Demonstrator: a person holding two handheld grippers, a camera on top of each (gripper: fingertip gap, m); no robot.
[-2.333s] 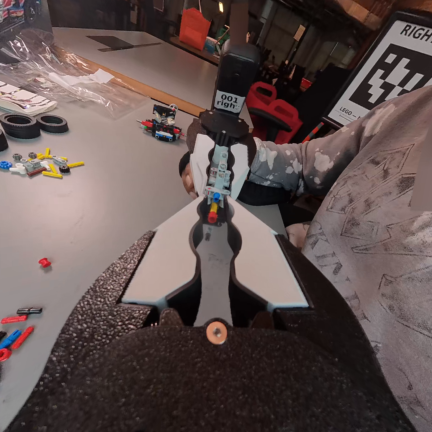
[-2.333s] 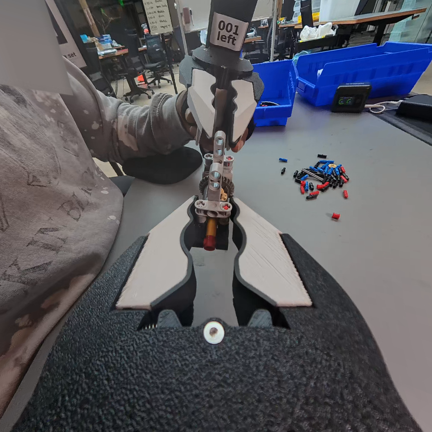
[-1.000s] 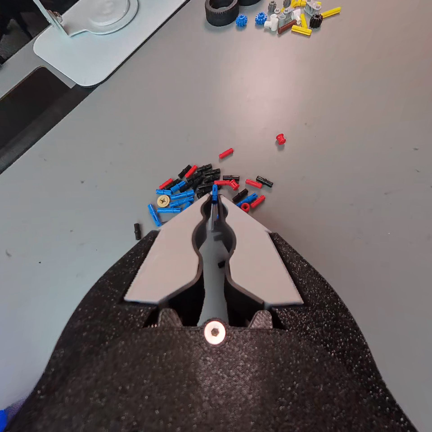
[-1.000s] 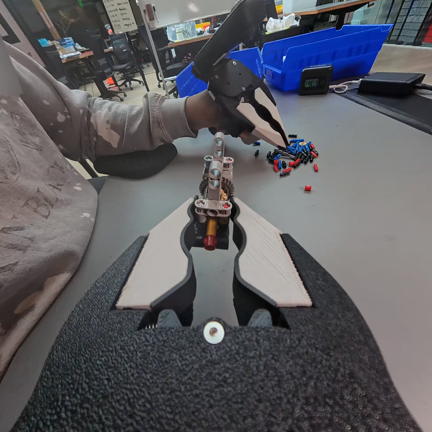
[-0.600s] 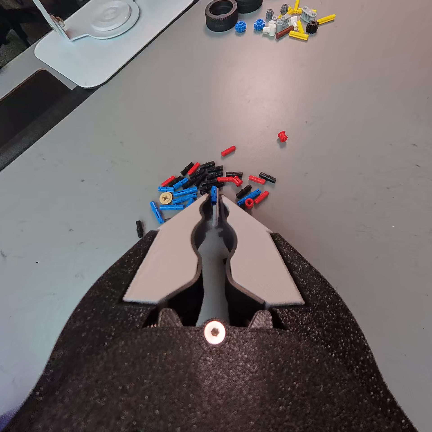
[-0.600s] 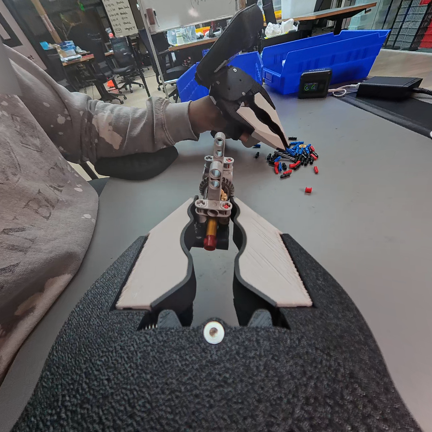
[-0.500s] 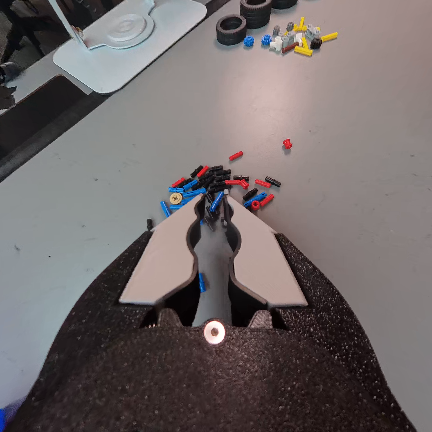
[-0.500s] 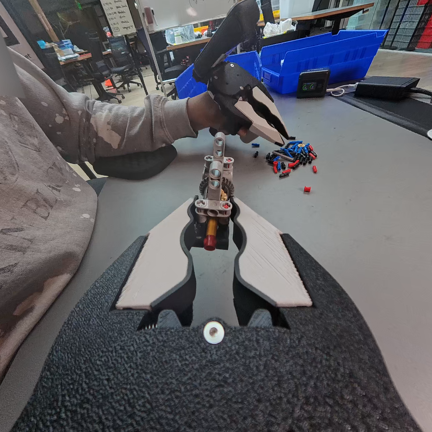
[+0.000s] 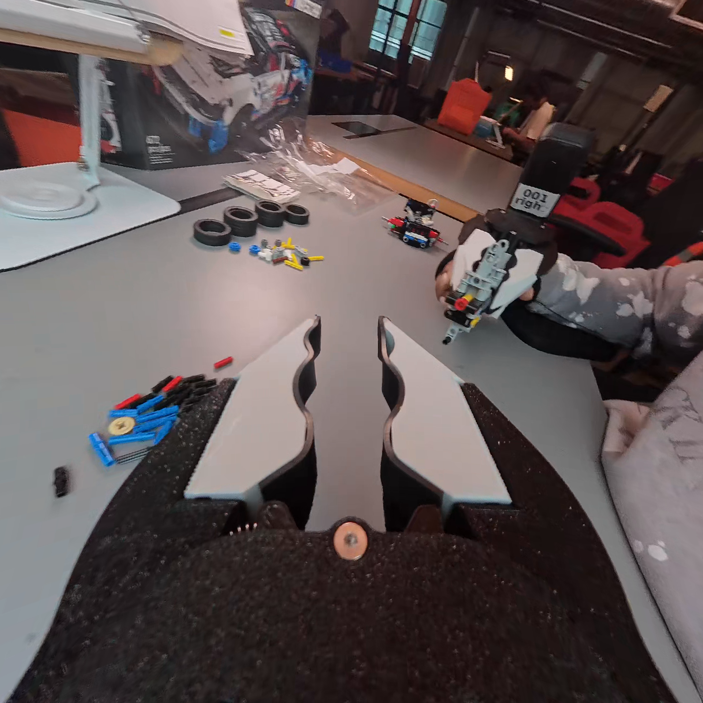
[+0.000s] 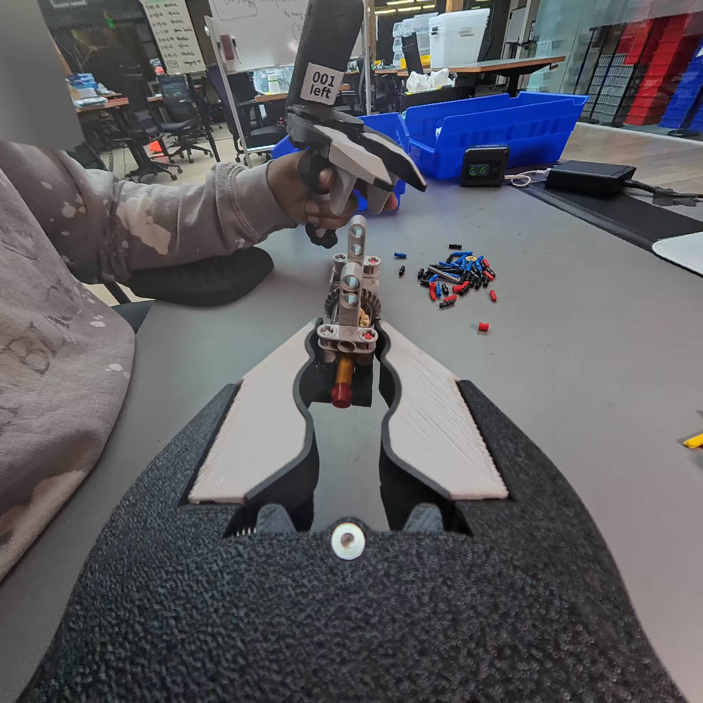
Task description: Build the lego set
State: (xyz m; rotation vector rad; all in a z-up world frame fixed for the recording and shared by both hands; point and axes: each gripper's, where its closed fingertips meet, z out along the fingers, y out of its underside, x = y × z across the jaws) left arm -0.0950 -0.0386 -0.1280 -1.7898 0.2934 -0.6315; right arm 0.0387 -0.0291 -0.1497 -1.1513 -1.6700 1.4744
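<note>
My right gripper (image 10: 348, 327) is shut on a grey Technic assembly (image 10: 350, 296) with a black gear and a yellow axle with a red end, held just above the grey table (image 10: 570, 361). It also shows in the left wrist view (image 9: 471, 289), to the right. My left gripper (image 9: 349, 321) is open and empty above the table. In the right wrist view it (image 10: 403, 186) hovers behind and above the assembly, apart from it. A pile of blue, black and red pins (image 9: 144, 414) lies left of my left gripper, and also shows in the right wrist view (image 10: 460, 274).
Several black tyres (image 9: 247, 220) and small yellow and grey parts (image 9: 281, 255) lie farther back. A second small build (image 9: 414, 228) stands near the far edge. A set box (image 9: 213, 95), a white stand base (image 9: 57, 198) and blue bins (image 10: 487, 125) border the table. A red bush (image 10: 483, 326) lies alone. About 15 cm separates my left fingertips from my right. The red bush (image 10: 483, 326) sits 12 cm or so from the ends of my left fingers.
My left gripper went to the pin pile, shut on a blue pin, then opened and dropped it. It has lifted away and swung towards the right gripper, wide open. The right gripper held still.
</note>
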